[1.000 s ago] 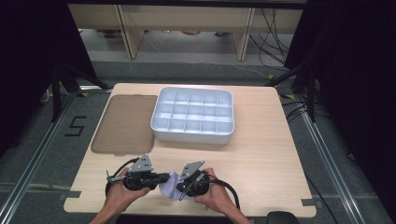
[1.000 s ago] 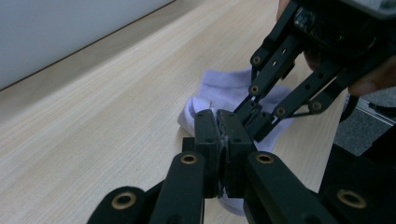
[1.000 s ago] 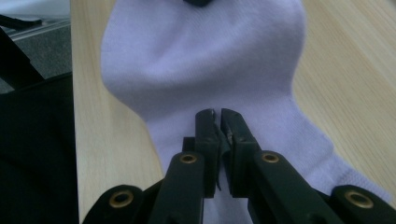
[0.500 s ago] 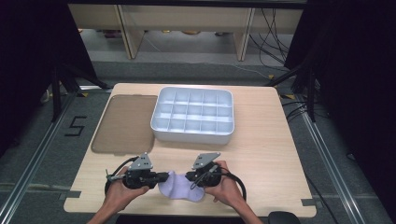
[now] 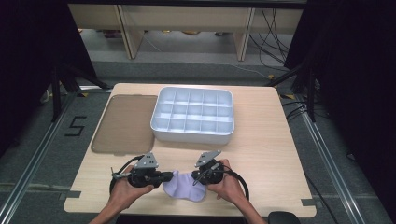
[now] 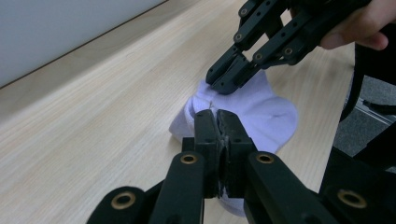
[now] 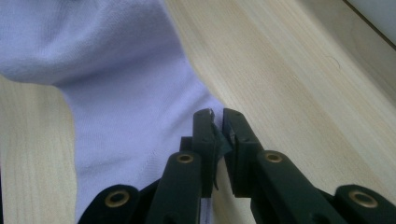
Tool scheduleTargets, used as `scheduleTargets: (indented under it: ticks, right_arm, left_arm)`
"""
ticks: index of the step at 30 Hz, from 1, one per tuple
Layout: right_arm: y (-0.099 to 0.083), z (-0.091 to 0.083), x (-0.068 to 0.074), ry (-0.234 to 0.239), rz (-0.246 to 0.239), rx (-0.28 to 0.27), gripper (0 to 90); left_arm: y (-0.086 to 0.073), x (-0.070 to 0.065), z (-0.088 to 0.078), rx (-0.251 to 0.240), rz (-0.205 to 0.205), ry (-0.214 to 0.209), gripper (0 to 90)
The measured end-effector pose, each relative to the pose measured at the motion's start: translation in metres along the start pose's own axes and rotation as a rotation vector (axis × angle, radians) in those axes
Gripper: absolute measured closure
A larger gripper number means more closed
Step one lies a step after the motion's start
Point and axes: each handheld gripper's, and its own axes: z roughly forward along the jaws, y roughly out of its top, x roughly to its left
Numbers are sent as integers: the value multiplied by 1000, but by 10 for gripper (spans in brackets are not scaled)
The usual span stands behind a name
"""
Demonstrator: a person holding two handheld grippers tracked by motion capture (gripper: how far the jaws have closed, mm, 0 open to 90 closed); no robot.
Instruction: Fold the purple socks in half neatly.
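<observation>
Near edge of the desk (image 5: 280, 154), left to right: a brown lid (image 5: 123, 122) lies flat beside the white compartment tray (image 5: 192, 133), both well behind the work. Left gripper (image 5: 164, 176) has its jaws clamped on one end of the pale lilac sock (image 5: 187, 187), which lies flat between the hands. Right gripper (image 5: 196, 176) has its jaws pinched on the other edge. Step in hand, judged: spreading or folding the sock. Next move needs both grips kept firm and an even pull or fold.
</observation>
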Motion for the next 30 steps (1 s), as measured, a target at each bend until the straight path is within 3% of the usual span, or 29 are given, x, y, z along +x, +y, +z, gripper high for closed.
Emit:
scheduleTargets:
  ticks: [3, 6, 7, 10, 11, 12, 18, 19, 21, 25, 30]
  right_arm:
    - [0, 0, 0, -1, 0, -5, 843]
    - [-1, -1, -1, 10, 21, 8, 841]
    - [-1, 0, -2, 14, 18, -15, 839]
    - [-2, -1, -5, 28, 32, -18, 822]
    - [-3, -1, -4, 24, 68, -30, 811]
    - [-3, -2, -6, 26, 71, -41, 802]
    - [-3, -24, -12, -4, 97, -121, 788]
    - [-4, -27, -13, -8, 110, -123, 785]
    - [-6, -30, -15, -16, 118, -128, 780]
    - [-10, -34, -15, -13, 141, -120, 780]
    - [-12, -35, -14, -9, 110, -114, 780]
  left_arm:
    - [5, -1, 6, 1, 11, -11, 870]
    - [8, -5, 14, 22, 9, -21, 870]
    - [9, -7, 18, 25, -2, -23, 870]
    - [9, -8, 25, 58, 13, -24, 869]
    - [10, -9, 27, 64, 17, -29, 869]
    - [10, -9, 29, 69, 9, -26, 869]
    - [12, -9, 35, 85, 11, -30, 868]
    - [13, -8, 37, 93, 25, -33, 867]
    - [13, -10, 40, 91, 5, -37, 863]
    - [14, -11, 45, 102, 5, -48, 855]
    - [16, -13, 50, 105, 10, -55, 848]
